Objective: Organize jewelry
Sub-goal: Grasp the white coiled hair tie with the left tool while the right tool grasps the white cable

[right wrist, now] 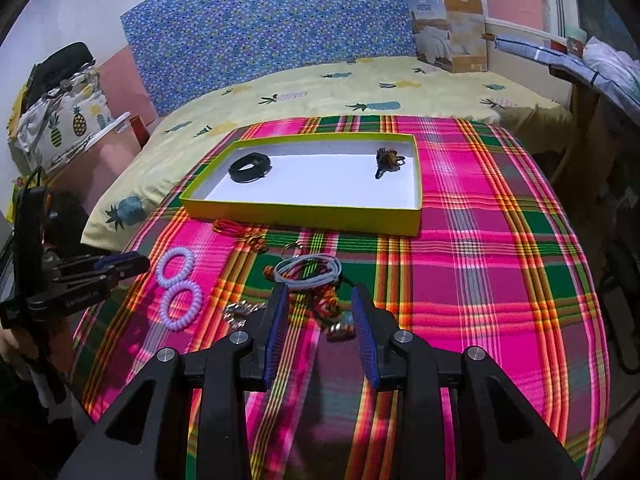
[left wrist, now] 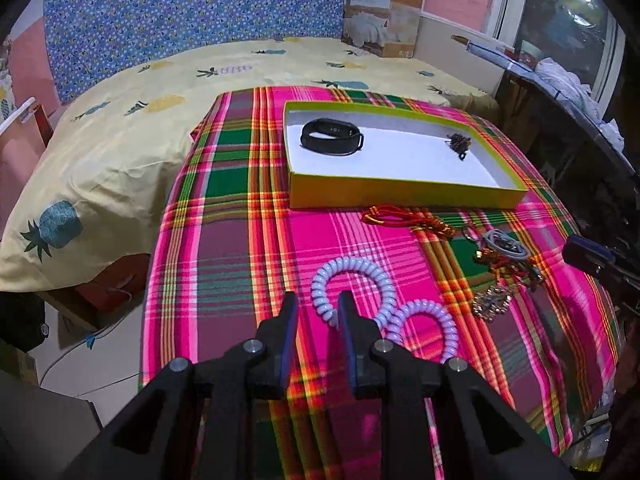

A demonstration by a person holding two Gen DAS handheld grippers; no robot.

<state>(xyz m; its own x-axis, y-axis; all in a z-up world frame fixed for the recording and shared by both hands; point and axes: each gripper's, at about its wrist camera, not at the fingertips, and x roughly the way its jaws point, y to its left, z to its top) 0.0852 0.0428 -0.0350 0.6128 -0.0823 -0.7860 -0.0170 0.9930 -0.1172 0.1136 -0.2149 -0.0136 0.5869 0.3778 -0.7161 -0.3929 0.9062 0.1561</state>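
Pink wall (right wrist: 120,80) behind a blue floral panel (right wrist: 272,28); bed in yellow pineapple sheet (left wrist: 120,120); plaid cloth (right wrist: 480,240) over the near surface; cardboard box (left wrist: 380,20) at bed's far corner; window (left wrist: 568,24) right, glare spot.

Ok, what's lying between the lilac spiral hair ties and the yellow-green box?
Mostly bare plaid cloth. Only the red and gold cord lies there, just before the box, well beyond the spiral ties. The left wrist view shows it best.
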